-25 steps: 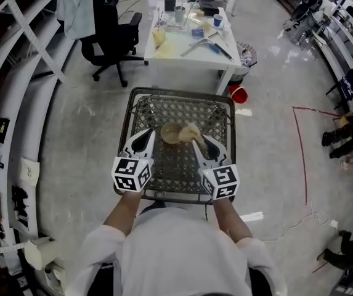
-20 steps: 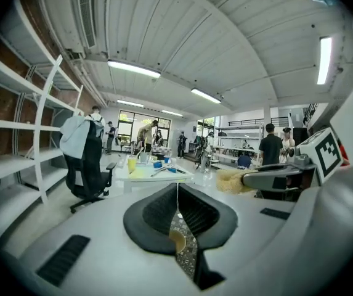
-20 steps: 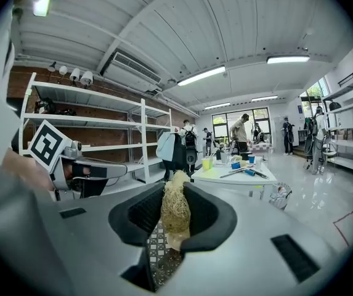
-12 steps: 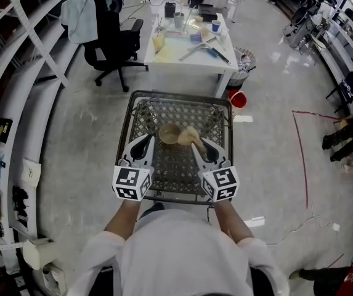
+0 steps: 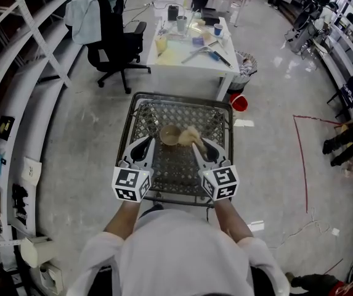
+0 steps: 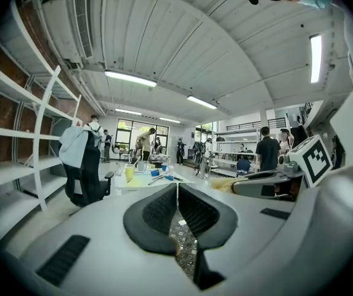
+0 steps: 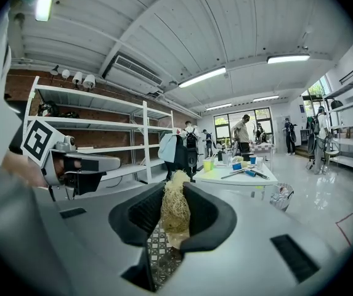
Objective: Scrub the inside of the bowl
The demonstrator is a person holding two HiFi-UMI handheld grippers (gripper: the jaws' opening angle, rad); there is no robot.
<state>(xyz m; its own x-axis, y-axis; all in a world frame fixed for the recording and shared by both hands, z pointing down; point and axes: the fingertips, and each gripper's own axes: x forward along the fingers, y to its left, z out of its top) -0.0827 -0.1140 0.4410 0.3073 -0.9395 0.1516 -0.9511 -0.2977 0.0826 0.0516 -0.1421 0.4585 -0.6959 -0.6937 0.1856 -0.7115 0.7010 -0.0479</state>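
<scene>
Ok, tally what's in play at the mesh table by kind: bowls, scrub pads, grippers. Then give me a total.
bowl: 1
scrub pad: 1
grippers: 2, the left gripper and the right gripper
Total: 4

Glossy grey floor (image 5: 275,165); white table (image 5: 191,68); black office chair (image 5: 111,36); white shelving (image 5: 16,91).

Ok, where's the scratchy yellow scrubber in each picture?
Head view: scrubber at centre, in the right hand-held gripper.
Left gripper view: scrubber right of middle, small.
Right gripper view: scrubber dead centre, clamped.
Shared landmark: the white table behind, in all three.
</scene>
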